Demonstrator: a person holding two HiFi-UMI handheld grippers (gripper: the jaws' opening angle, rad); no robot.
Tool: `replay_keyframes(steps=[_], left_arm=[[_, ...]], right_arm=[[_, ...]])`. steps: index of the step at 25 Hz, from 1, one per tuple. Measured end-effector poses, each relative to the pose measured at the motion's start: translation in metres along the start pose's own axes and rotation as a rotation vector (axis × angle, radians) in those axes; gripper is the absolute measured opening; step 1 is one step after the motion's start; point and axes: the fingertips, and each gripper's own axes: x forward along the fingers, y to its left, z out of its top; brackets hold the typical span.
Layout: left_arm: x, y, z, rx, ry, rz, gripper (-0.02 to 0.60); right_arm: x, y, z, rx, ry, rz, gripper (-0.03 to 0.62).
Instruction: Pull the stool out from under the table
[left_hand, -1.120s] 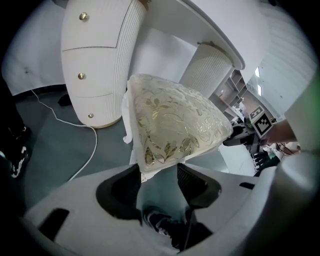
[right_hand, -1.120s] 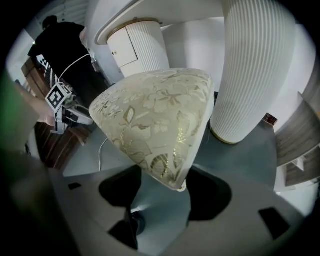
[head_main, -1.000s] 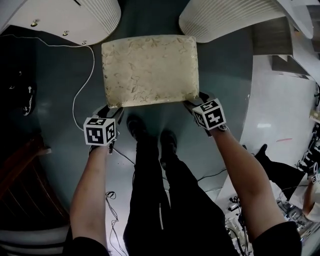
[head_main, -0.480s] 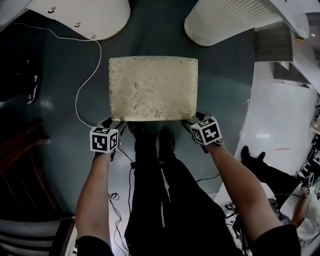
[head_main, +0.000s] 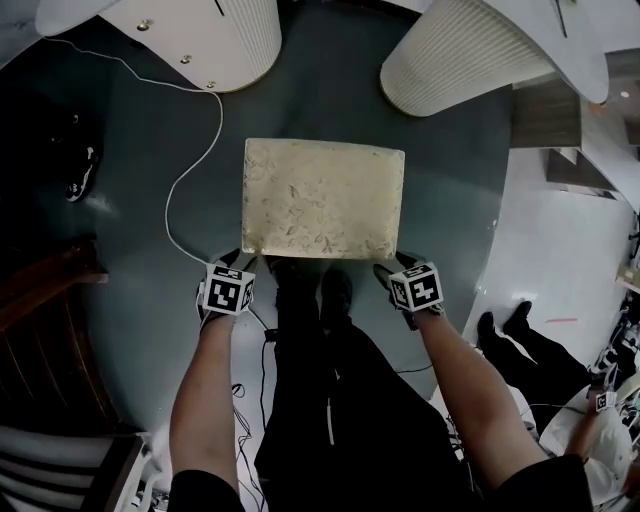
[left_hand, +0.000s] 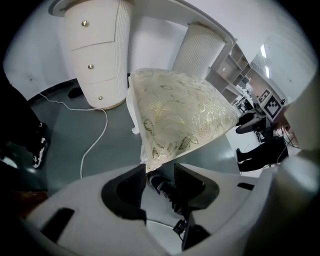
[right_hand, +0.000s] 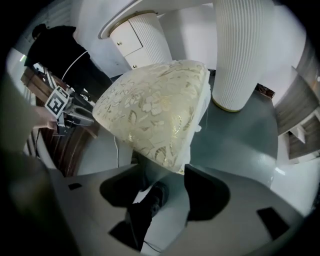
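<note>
The stool (head_main: 322, 198) has a cream cushion with a gold leaf pattern and stands on the dark teal floor, clear of the white table's two ribbed pedestals. My left gripper (head_main: 238, 257) holds its near left corner and my right gripper (head_main: 388, 268) its near right corner. In the left gripper view the cushion (left_hand: 180, 110) tapers down to the left gripper (left_hand: 159, 170). The left jaws have just been closing with that corner between them. In the right gripper view the cushion (right_hand: 150, 110) ends at the right gripper (right_hand: 162, 172).
The left pedestal (head_main: 215, 35) has drawers with knobs; the right pedestal (head_main: 470, 60) is plain. A white cable (head_main: 195, 160) trails over the floor left of the stool. My own shoes (head_main: 335, 290) stand just behind it. A dark wooden chair (head_main: 40, 330) is at left, and another person's legs (head_main: 520, 335) at right.
The stool has come away from the table pedestals toward me, with both grippers staying at its near corners. My feet have stepped back with it.
</note>
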Motion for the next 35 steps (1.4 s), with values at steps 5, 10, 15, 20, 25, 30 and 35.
replay_keyframes(steps=[5, 10, 15, 20, 25, 30, 35], left_arm=[[-0.059, -0.006, 0.009, -0.059, -0.036, 0.027, 0.181], [-0.148, -0.034, 0.040, -0.140, -0.142, 0.035, 0.172], [-0.225, -0.070, 0.079, -0.185, -0.258, 0.044, 0.163], [-0.287, -0.094, 0.107, -0.188, -0.360, 0.082, 0.130], [-0.348, -0.114, 0.124, -0.210, -0.475, 0.113, 0.104], [-0.398, -0.132, 0.135, -0.186, -0.571, 0.155, 0.081], [-0.436, -0.144, 0.139, -0.160, -0.624, 0.179, 0.049]], right_arm=[[-0.061, 0.017, 0.011, -0.034, -0.025, -0.004, 0.261], [-0.141, 0.047, 0.042, -0.050, -0.115, 0.029, 0.236], [-0.211, 0.078, 0.079, -0.053, -0.241, 0.089, 0.230], [-0.258, 0.102, 0.104, -0.080, -0.324, 0.138, 0.224], [-0.306, 0.130, 0.117, -0.191, -0.376, 0.162, 0.214], [-0.357, 0.151, 0.133, -0.300, -0.473, 0.174, 0.211], [-0.391, 0.168, 0.140, -0.272, -0.560, 0.219, 0.203]])
